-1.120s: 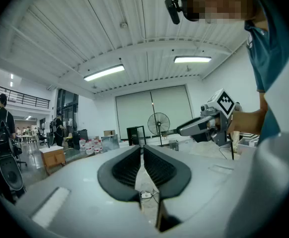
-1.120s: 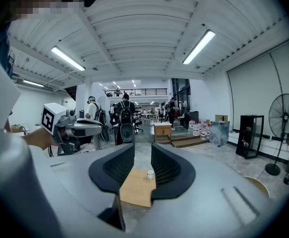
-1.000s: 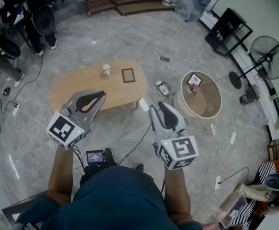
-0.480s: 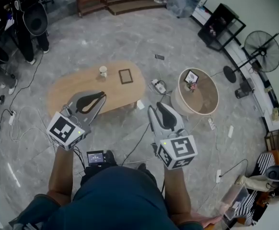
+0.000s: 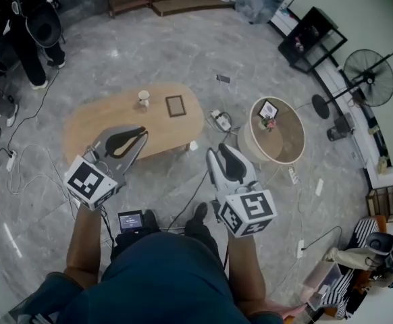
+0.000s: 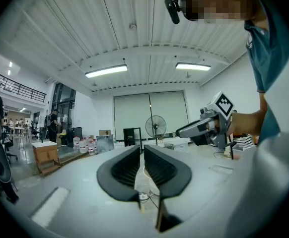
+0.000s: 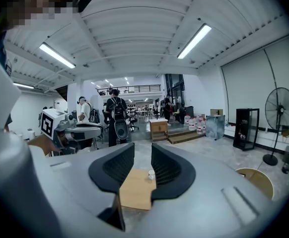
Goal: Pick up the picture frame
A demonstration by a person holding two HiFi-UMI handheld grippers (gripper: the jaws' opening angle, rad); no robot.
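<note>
A dark picture frame lies flat near the right end of the oval wooden table, beside a white cup. My left gripper hovers over the table's near edge, well short of the frame. Its jaws are almost together and just starting to open, with nothing between them. My right gripper hangs over the floor to the right of the table, open and empty. Between its jaws I see the table top and the cup; the frame is hidden there.
A round side table at the right carries a second small frame and flowers. Cables and a power strip lie on the floor between the tables. A floor fan and a black shelf stand further right. People stand at the far left.
The scene has slid slightly up and left in the head view as the person steps. Both grippers keep their pose ahead of the body; no change in the jaws is visible.
</note>
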